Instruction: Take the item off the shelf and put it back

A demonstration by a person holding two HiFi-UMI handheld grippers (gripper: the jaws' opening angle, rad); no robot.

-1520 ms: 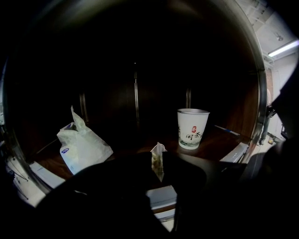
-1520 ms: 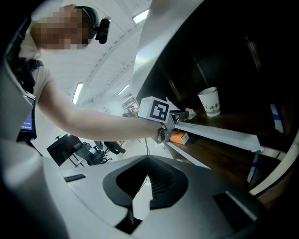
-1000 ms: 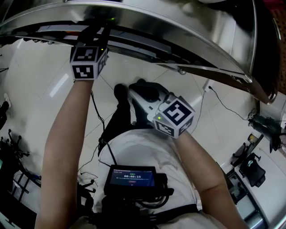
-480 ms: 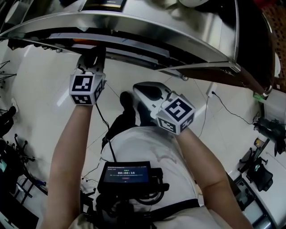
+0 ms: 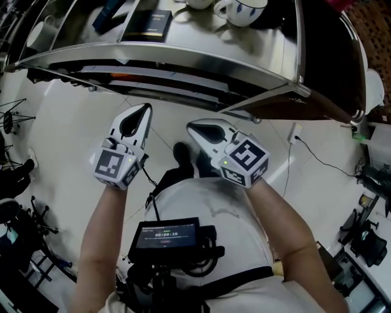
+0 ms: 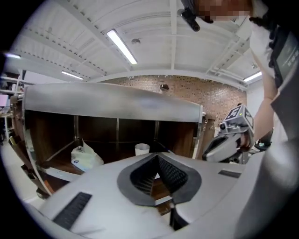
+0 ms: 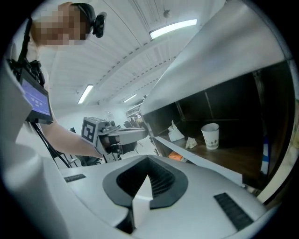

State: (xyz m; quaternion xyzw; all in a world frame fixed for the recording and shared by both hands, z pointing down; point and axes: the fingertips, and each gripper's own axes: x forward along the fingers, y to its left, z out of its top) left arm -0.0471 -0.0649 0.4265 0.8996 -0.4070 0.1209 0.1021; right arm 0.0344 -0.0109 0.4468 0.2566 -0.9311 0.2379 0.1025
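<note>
In the head view my left gripper point(image 5: 135, 122) and right gripper point(image 5: 204, 131) hang side by side in front of the metal shelf unit point(image 5: 183, 58), both outside it. The left gripper point(image 6: 156, 156) has just been closing and now stands shut with nothing between its pads. My right gripper point(image 7: 148, 161) also looks shut and empty. Inside the lower shelf stand a white paper cup point(image 6: 142, 149) and a white plastic bag point(image 6: 86, 156); the right gripper view shows the cup point(image 7: 210, 135) too. Neither gripper touches them.
On the shelf's top lie a black flat box point(image 5: 146, 24) and white mugs point(image 5: 241, 9). Crumpled white bags point(image 7: 175, 132) and an orange thing point(image 7: 175, 157) sit in the lower shelf. A dark wooden side panel point(image 5: 333, 67) bounds the shelf on the right. Cables and stands point(image 5: 18, 214) crowd the floor.
My left gripper has drawn back out from under the shelf edge toward the body, its jaws now in plain sight. The right gripper has risen a little. More of the shelf top shows.
</note>
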